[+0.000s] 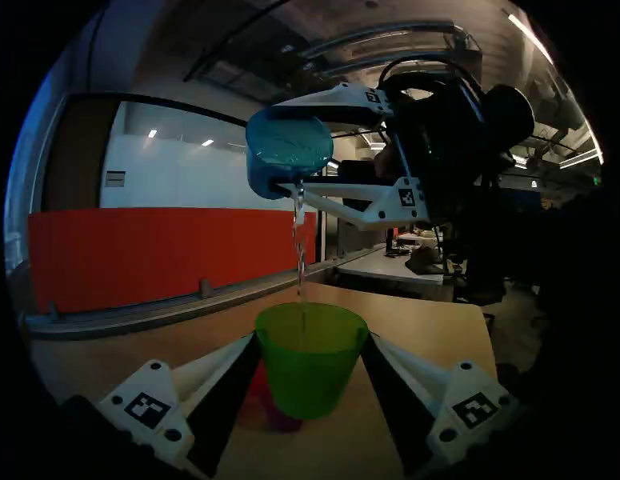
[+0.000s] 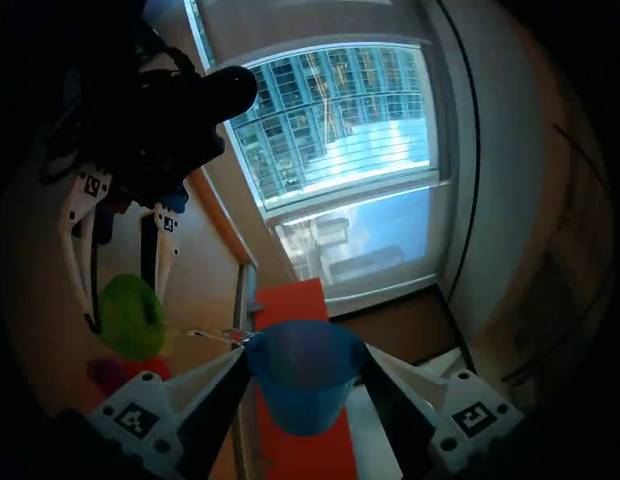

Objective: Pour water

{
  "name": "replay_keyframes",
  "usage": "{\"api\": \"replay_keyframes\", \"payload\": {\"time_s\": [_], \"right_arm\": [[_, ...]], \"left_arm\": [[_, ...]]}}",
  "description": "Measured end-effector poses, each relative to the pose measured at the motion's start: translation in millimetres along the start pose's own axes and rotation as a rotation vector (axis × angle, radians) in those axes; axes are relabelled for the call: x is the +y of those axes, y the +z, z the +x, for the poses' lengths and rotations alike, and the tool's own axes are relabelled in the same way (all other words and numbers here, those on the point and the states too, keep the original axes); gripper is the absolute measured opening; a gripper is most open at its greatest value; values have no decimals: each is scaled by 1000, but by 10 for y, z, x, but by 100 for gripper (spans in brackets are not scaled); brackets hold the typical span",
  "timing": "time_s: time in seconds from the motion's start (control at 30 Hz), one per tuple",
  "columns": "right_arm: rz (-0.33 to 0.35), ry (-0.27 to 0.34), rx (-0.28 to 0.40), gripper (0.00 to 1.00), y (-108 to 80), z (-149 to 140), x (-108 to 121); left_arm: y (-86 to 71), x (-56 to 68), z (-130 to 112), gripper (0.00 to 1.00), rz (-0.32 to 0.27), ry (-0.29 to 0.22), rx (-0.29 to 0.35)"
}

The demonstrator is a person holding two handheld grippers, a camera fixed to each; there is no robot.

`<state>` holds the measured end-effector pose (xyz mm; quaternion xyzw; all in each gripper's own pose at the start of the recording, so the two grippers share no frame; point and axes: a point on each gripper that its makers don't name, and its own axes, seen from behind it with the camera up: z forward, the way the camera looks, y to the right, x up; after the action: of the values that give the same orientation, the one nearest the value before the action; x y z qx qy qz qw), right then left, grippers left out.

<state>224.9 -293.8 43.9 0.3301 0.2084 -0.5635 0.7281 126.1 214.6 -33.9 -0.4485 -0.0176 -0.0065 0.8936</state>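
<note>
Two tongs, each tight on one cup: left tongs (image 1: pixel 310 344), green cup (image 1: pixel 310 380); right tongs (image 2: pixel 303 354), tilted blue cup (image 2: pixel 302 396).

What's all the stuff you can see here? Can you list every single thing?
blue cup: one, blue, tipped over, held up high.
water stream: one, clear, falling from the blue cup's lip.
green cup: one, green, upright, under the water stream.
pink thing: one, pink-red, low behind the green cup; too hidden to name.
table: one, light wood, under the cups.
wall panel: one, orange-red, beyond the table.
window: one, bright, buildings outside.
left gripper: one, white with black pads, shut on the green cup.
right gripper: one, white with black pads, shut on the blue cup.
</note>
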Motion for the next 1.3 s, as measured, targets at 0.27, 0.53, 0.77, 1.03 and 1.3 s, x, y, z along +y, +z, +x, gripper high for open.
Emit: {"api": "replay_keyframes", "payload": {"time_s": [0.27,0.53,0.77,1.03,1.3], "right_arm": [[-10,-34,1,92,6,9,37],[-19,-72,1,92,9,28,56],[-24,-105,5,92,19,71,73],[-30,-150,6,92,41,98,76],[-38,-194,3,92,76,122,82]], "left_arm": [[8,5,-25,86,-1,2,-5],[14,12,-29,87,-3,1,-7],[20,1,-31,86,-2,0,-7],[9,-3,-18,86,0,0,-5],[16,-7,-20,86,4,3,-7]]}}
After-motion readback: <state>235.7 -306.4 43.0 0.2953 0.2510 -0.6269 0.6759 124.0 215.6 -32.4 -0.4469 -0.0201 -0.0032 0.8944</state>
